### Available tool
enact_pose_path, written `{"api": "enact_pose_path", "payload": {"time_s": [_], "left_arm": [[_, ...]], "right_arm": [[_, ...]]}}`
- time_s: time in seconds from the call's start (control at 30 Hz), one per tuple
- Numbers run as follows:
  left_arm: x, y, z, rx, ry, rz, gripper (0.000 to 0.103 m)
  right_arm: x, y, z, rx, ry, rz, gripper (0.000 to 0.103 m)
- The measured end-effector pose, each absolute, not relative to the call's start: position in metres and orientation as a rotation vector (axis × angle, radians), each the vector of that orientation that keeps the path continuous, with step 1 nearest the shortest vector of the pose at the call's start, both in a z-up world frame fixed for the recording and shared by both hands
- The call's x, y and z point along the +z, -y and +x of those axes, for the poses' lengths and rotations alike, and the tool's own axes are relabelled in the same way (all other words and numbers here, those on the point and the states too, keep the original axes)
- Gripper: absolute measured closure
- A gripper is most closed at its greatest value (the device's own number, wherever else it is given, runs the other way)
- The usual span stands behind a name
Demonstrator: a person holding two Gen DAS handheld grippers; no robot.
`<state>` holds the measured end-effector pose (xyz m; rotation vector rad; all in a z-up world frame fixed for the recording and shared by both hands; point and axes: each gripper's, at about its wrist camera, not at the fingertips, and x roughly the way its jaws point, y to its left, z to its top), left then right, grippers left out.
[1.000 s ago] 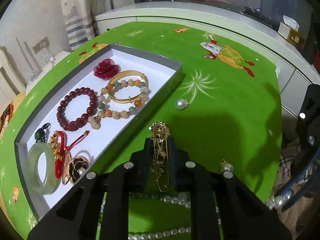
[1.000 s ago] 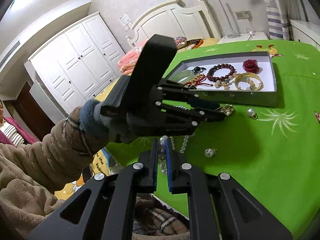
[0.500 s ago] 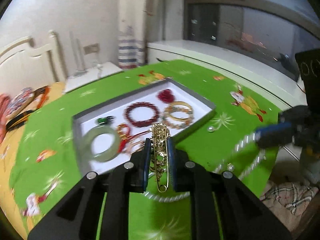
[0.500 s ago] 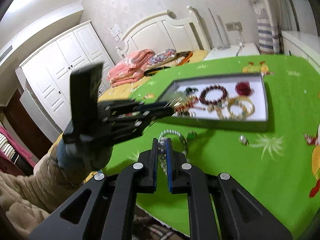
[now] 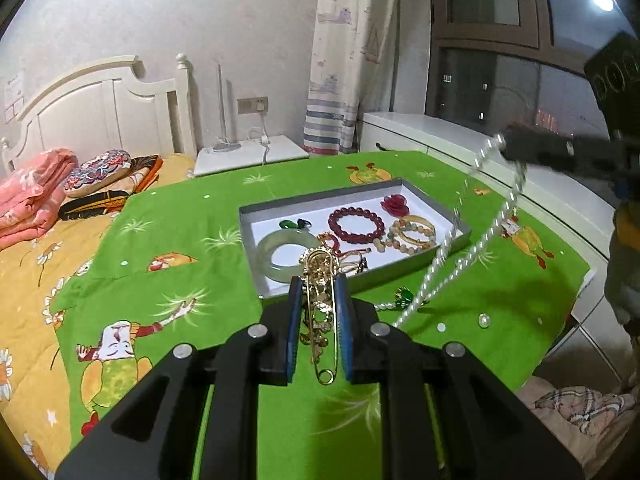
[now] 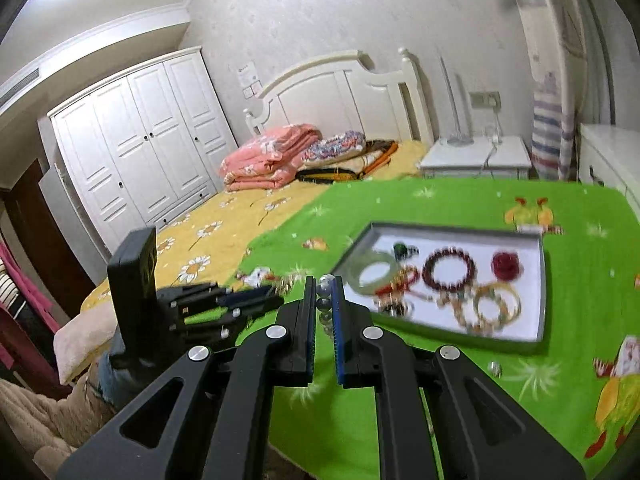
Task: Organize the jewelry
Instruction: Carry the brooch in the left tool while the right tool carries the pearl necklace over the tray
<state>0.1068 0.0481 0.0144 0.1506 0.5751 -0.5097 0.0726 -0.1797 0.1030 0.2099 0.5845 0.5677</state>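
Observation:
My left gripper [image 5: 319, 280] is shut on a gold safety-pin brooch [image 5: 320, 312] and holds it above the green cloth, just in front of the grey jewelry box [image 5: 456, 224]. The box holds a jade bangle [image 5: 280, 256], a dark red bead bracelet [image 5: 356, 222], a red rose [image 5: 395, 205] and a gold bangle with pale beads [image 5: 412, 234]. My right gripper [image 6: 325, 284] is shut on a pearl necklace [image 6: 325, 304]; in the left wrist view the necklace [image 5: 460, 256] hangs from it down to the cloth. The box also shows in the right wrist view [image 6: 541, 280].
A green pendant [image 5: 403, 294] and loose pearls [image 5: 484, 320] lie on the green tablecloth [image 5: 180, 248] near the front right. A bed with folded quilts [image 6: 272, 156], a nightstand [image 5: 248, 152] and a white cabinet [image 5: 440, 136] surround the table.
Both grippers have risen and pulled back from the table. The right gripper has lifted the pearl necklace so it hangs stretched. The left keeps the brooch.

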Motion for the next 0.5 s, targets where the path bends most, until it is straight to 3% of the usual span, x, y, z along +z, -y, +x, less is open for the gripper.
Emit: {"api": "enact_pose_path", "payload": {"time_s": [0.5], "left_arm": [[0.03, -0.034, 0.113, -0.521, -0.558, 0.182, 0.087]], "right_arm": [[0.162, 0.186, 0.095, 0.506, -0.461, 0.178, 0.094]]}}
